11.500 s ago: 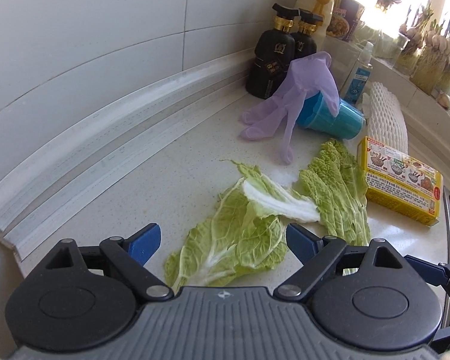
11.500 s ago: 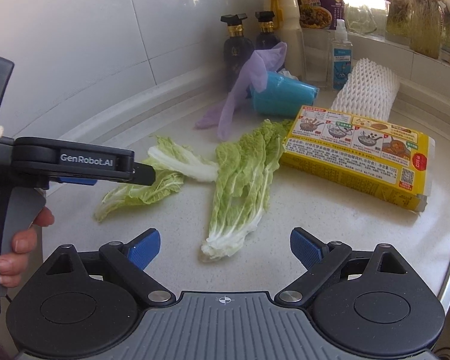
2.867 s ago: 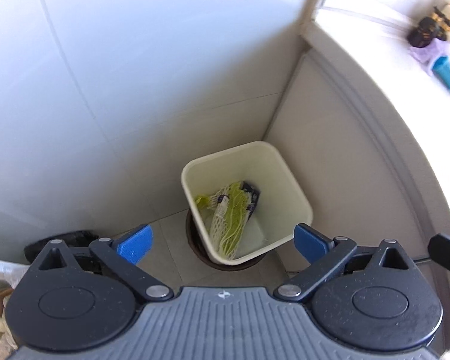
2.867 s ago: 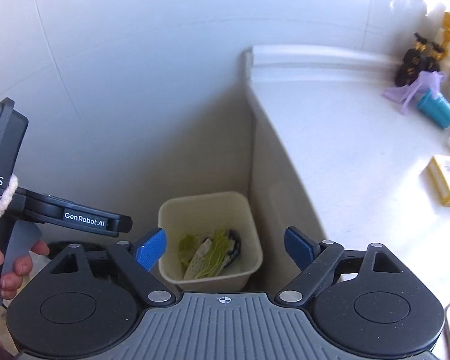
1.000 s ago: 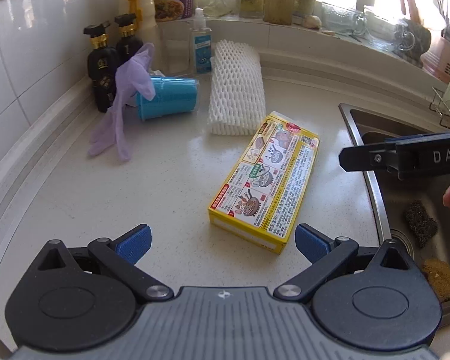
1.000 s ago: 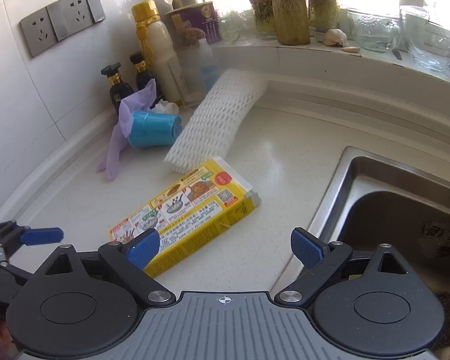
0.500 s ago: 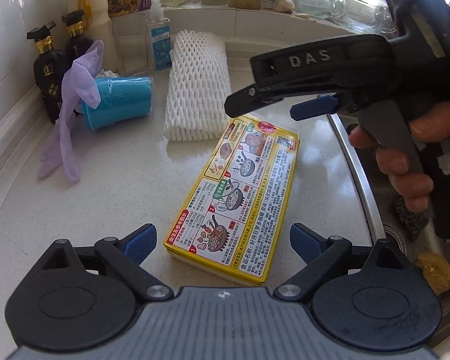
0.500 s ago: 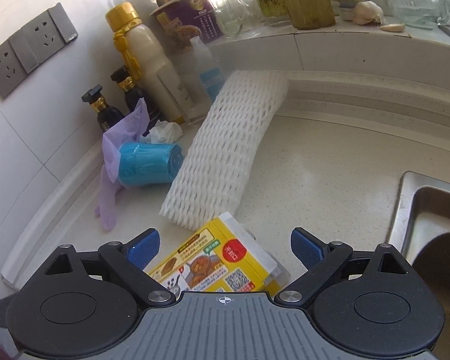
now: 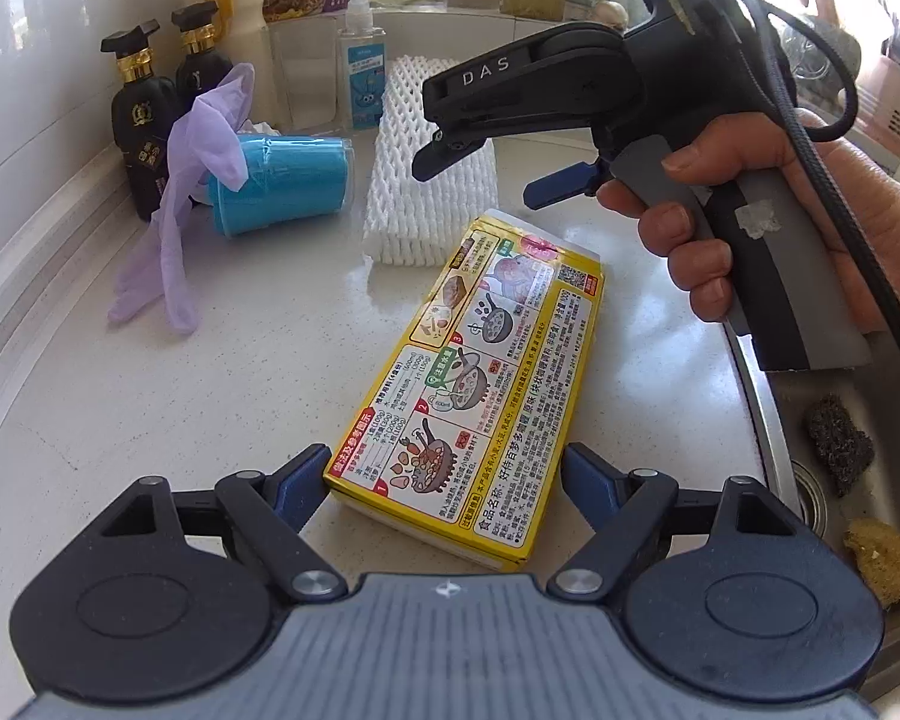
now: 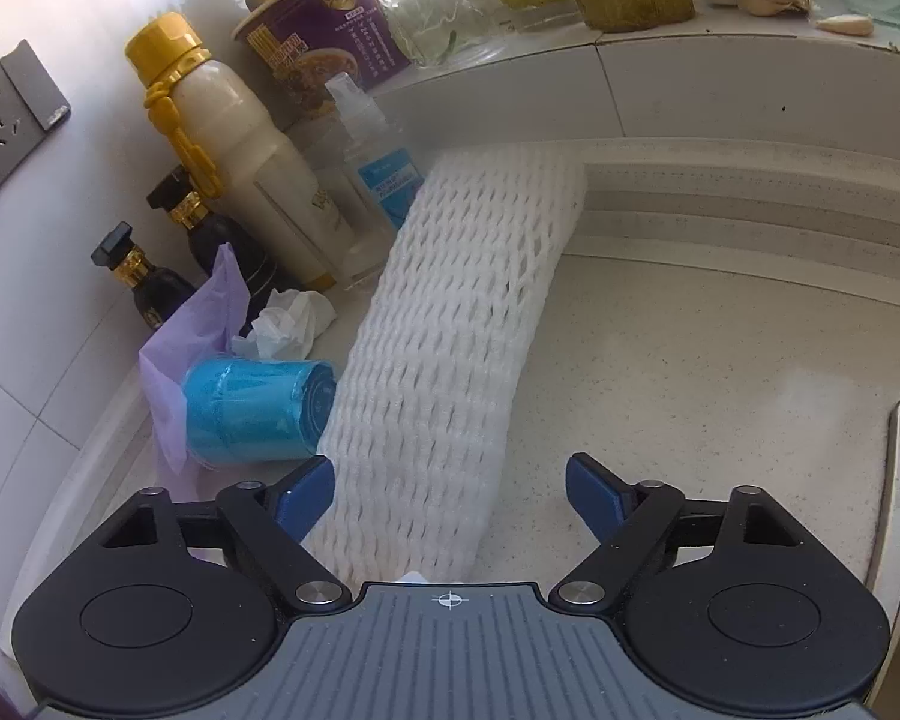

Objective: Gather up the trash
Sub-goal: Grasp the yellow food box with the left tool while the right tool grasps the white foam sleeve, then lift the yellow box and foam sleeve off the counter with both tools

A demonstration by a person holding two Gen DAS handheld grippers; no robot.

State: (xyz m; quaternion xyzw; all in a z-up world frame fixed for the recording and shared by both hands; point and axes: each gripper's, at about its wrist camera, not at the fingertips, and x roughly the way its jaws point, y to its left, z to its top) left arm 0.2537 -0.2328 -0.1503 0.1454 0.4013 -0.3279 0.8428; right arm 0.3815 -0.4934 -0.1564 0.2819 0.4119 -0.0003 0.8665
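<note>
a pale speckled surface (image 9: 258, 372) meets white wall tiles (image 10: 42, 384); a grey wall socket (image 10: 6, 114) sits upper left, a steel sink (image 9: 870, 420) at right, sunlight over the windowsill (image 10: 750, 54).

The foam net's (image 10: 444, 372) near end is hidden under the right tool (image 10: 450, 495).
</note>
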